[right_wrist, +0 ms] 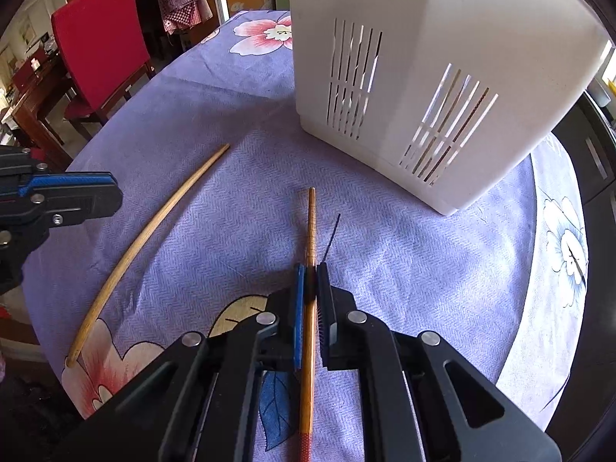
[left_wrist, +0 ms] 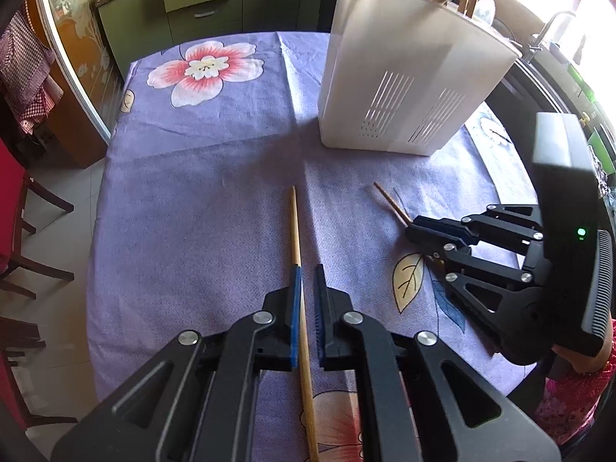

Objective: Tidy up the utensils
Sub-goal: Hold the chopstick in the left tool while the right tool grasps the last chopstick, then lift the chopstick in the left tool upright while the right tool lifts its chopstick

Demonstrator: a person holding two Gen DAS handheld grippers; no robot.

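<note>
My left gripper (left_wrist: 308, 271) is shut and hovers over a pale wooden chopstick (left_wrist: 294, 227) that lies on the purple flowered cloth. The stick shows in the slit between the fingers, untouched. In the right wrist view that chopstick (right_wrist: 154, 223) rests on the cloth, apart from the left gripper (right_wrist: 117, 192). My right gripper (right_wrist: 310, 269) is shut on a darker chopstick (right_wrist: 311, 223), which sticks out ahead of the tips. The left wrist view shows the same grip, the dark chopstick (left_wrist: 390, 202) running into the right gripper (left_wrist: 410, 229). A white slotted utensil holder (left_wrist: 404, 77) (right_wrist: 423, 77) stands beyond, with several sticks in its top.
The round table's cloth (left_wrist: 215, 161) drops off at the left to a tiled floor (left_wrist: 50, 308). A red chair (right_wrist: 100, 38) stands past the far edge. Green drawers (left_wrist: 200, 4) line the back wall. A person's pink patterned sleeve (left_wrist: 569, 404) is at the right.
</note>
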